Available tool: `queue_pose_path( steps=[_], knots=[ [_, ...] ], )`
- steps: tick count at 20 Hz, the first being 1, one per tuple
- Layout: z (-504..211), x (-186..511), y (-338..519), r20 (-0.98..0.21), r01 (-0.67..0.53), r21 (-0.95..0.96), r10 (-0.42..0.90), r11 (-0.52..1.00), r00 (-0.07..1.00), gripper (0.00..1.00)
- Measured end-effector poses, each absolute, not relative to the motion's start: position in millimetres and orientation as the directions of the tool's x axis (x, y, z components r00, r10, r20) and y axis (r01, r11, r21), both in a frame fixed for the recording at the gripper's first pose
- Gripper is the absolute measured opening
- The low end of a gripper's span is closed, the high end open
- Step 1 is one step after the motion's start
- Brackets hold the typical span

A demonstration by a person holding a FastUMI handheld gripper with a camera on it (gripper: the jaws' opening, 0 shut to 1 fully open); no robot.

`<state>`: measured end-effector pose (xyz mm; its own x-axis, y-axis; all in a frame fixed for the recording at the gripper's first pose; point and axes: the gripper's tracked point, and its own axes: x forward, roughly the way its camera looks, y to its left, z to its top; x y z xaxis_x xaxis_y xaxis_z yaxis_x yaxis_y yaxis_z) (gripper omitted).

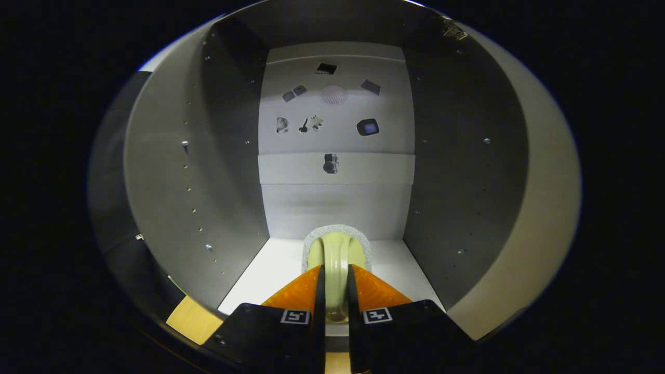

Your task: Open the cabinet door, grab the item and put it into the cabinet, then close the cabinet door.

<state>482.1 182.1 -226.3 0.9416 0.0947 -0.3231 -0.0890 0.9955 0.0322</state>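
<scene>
The claw (336,280) is clamped narrow on the item, both fingers (306,296) pressing the sides of a pale yellowish-green handle, so it's holding what looks like a scrubbing brush or sponge tool (336,254): a smooth cream-green plastic handle with a rounded head wrapped in a grey-white fuzzy pad. The long axis of the thing runs straight along the fingers, pointing away from the camera into the cabinet, with the fuzzy head just ahead of the fingertips and the handle end tucked back between the fingers. The head sits low over the white cabinet floor (270,270), close to the back wall; can't tell if it's actually touching the floor or not. The cabinet (171,171) itself is a grey box with white inside panels, side walls dotted with rows of little shelf-pin holes and a few screws. The back panel (337,202) is white with a horizontal band across it, and there are small dark stickers or marks scattered on the upper part, too small to make out. Besides the brush, the compartment holds nothing I can spot. A bit of light wood surface (189,319) shows below the cabinet's front edge, left of the fingers.
</scene>
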Motion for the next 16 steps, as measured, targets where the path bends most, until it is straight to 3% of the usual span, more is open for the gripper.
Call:
queue_pose_path(
  steps=[10, 16],
  knots=[
    [-280.9, 536.0, 190.3, -0.379, -0.062, 0.047, 0.075, 0.997, 0.923, 0.22],
    [-279.6, 548.0, 191.3, -0.34, -0.057, 0.045, 0.069, 0.997, 0.938, 0.3]
  ],
)
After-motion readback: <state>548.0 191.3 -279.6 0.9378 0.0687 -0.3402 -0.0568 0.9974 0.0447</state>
